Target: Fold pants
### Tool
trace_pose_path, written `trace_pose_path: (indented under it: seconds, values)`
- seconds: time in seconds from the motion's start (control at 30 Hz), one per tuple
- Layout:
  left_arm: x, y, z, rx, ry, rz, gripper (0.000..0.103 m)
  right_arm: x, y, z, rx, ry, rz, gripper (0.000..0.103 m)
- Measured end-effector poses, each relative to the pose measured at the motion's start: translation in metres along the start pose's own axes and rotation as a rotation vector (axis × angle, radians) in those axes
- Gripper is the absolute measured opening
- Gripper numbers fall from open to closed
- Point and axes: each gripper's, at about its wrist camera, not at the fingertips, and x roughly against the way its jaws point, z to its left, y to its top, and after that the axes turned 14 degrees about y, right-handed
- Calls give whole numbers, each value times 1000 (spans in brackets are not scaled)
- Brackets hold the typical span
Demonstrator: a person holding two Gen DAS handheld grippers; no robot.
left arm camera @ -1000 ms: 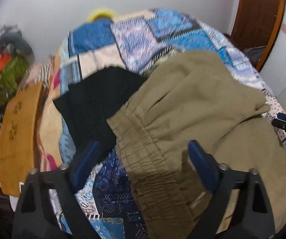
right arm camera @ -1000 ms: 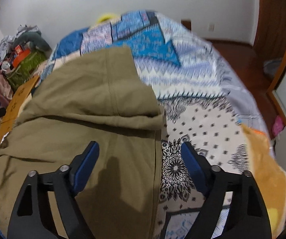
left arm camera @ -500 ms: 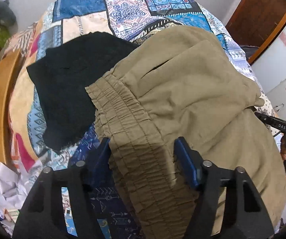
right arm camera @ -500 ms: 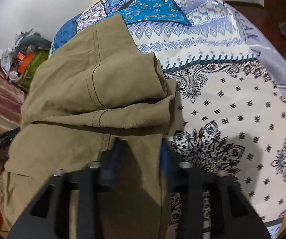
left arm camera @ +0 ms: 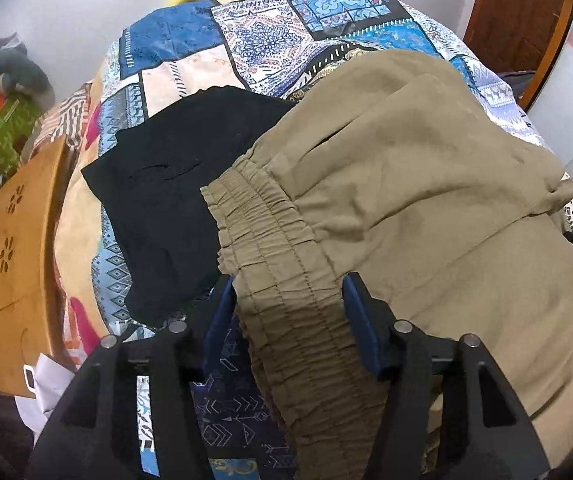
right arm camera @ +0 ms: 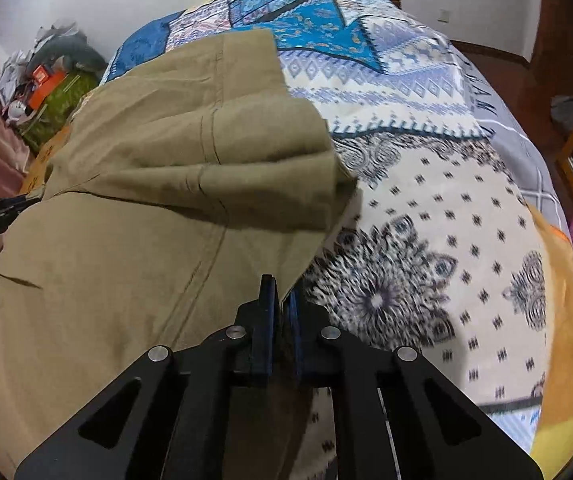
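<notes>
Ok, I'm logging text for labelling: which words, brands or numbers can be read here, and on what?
Bedspread: dark capital lettering, too skewed to read.
Orange box: white label, too blurred to read.
Left gripper: small white print on its body, too small to read.
No other text is visible.

— Where on the bed (left arm camera: pixel 270 28)?
— Pants (left arm camera: pixel 426 200) across the middle and toward 3 o'clock in the left wrist view, lying on the quilt (right arm camera: pixel 406 92); waistband (left arm camera: pixel 270 240) at 6 o'clock, between the fingers of the left gripper (left arm camera: pixel 288 312), touching neither clearly.
— And beside that?
— Dark garment (left arm camera: pixel 166 192) at 9 o'clock of the waistband, partly under the pants' edge. Wooden board (left arm camera: pixel 18 248) further out at 9 o'clock, off the bed's side.
— From the right wrist view?
— Folded leg on top of the pants, from 10 o'clock toward centre. Right gripper (right arm camera: pixel 282 308) at 6 o'clock, clamped on the pants' edge. Bare quilt from 12 to 4 o'clock. Clutter pile (right arm camera: pixel 46 80) at 10 o'clock, behind the bed.
</notes>
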Motion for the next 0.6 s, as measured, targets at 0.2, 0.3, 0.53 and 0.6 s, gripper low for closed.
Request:
trace_pose_path:
  seconds: [0.2,0.3,0.53,0.6]
  values:
    - [11,1,12,40,2,-1,69,2,13,5,9,-28,17,11]
    - [20,3,20,50,43,-14,75,14,20,9,21,-40,3,12]
    - [26,20,41,98,56,-46,85,49,48,22,71,-32,-139,50]
    - [21,27,40,106,44,-33,85,49,62,20,71,-37,-161,55]
